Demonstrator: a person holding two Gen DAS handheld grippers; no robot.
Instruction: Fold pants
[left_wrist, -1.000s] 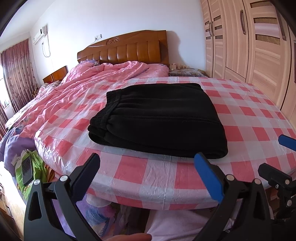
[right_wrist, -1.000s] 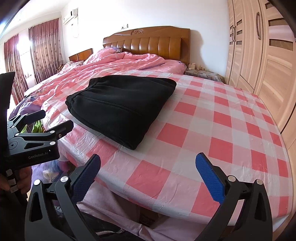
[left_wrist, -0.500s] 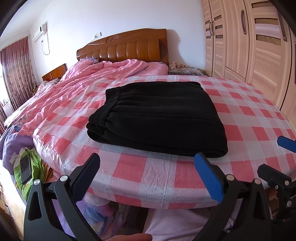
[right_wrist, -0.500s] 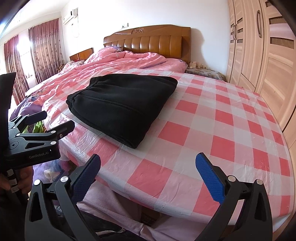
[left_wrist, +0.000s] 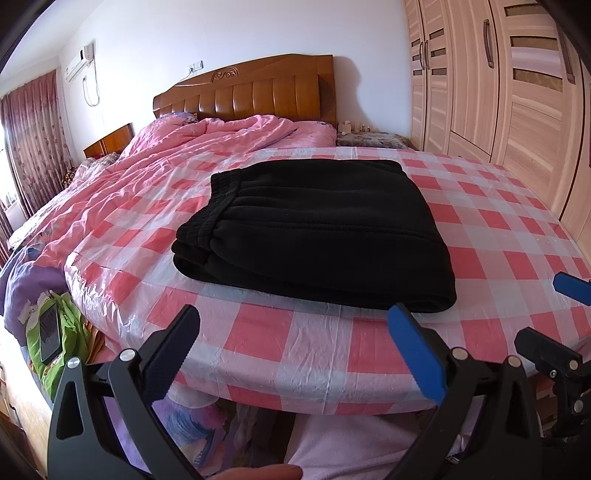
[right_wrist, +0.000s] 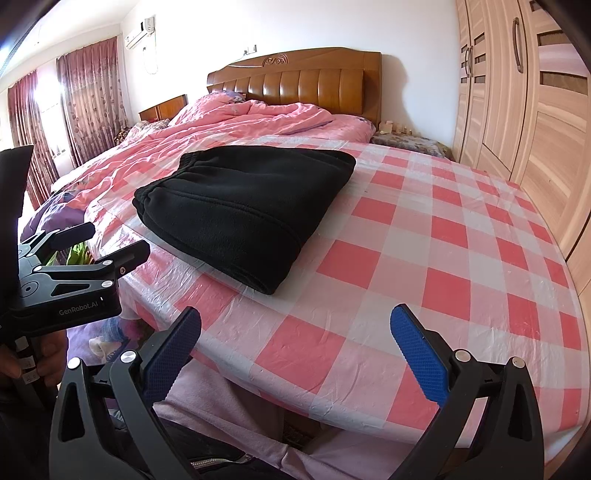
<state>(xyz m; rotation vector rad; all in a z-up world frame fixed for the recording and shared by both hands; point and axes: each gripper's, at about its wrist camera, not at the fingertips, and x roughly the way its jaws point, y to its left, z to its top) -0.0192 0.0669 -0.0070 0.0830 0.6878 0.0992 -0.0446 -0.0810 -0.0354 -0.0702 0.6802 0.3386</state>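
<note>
Both claws, left (left_wrist: 293, 334) and right (right_wrist: 295, 334), spread apart, empty, short of pants (left_wrist: 317, 229) lying folded on surface (left_wrist: 498, 221); task looks done.

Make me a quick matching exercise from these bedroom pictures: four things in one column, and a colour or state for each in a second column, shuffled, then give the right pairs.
Things:
1. pants
2. tablecloth
3. headboard
4. left gripper

States:
A. pink and white checks, covered with clear plastic
B. open, holding nothing
C. black, folded into a neat stack
D. brown wood, against the wall

Pairs: 1-C, 2-A, 3-D, 4-B
</note>
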